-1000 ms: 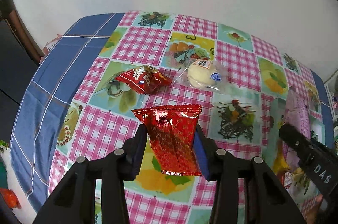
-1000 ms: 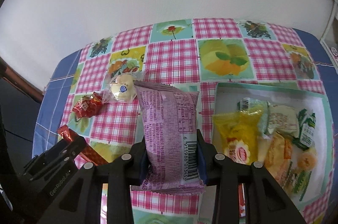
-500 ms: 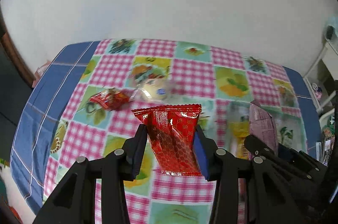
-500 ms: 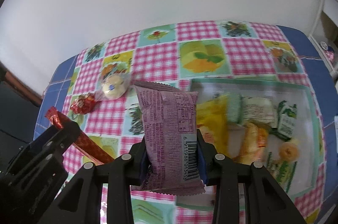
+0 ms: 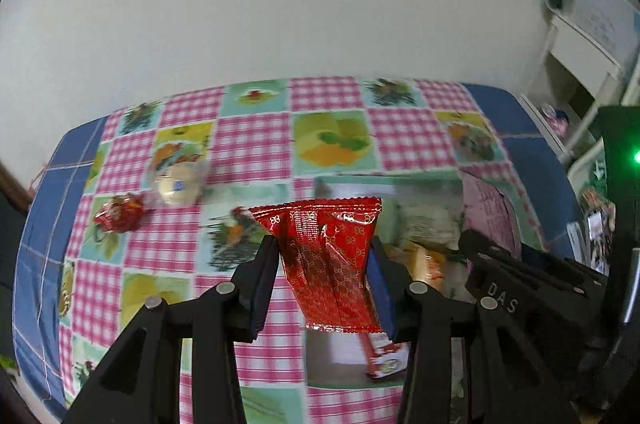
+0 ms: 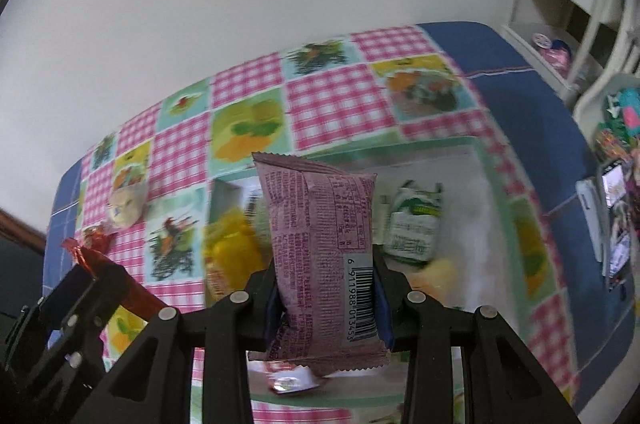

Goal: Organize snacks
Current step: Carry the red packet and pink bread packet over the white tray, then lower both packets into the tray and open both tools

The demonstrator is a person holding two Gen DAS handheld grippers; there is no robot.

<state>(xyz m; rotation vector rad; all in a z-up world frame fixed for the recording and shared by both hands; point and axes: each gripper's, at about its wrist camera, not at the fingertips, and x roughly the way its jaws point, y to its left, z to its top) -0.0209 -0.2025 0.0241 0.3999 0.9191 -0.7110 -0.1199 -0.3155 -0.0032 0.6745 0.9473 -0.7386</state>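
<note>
Careful: your left gripper (image 5: 325, 266) clamps the red packet (image 5: 328, 260), your right gripper (image 6: 324, 294) the purple packet (image 6: 320, 244). Both jaws crowd the tray (image 6: 516, 184) at 12 o'clock. They could collide.

tray (image 6: 486, 160) right on table (image 6: 332, 96), two snacks (image 5: 176, 184) left

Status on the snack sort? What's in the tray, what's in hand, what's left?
Done: the tray already holds several packets, including a green-and-white one and a yellow one.
In hand: left gripper clamps a red packet; right gripper clamps a purple packet, both above the tray.
Left: a round pale snack and a small red candy lie on the tablecloth.
</note>
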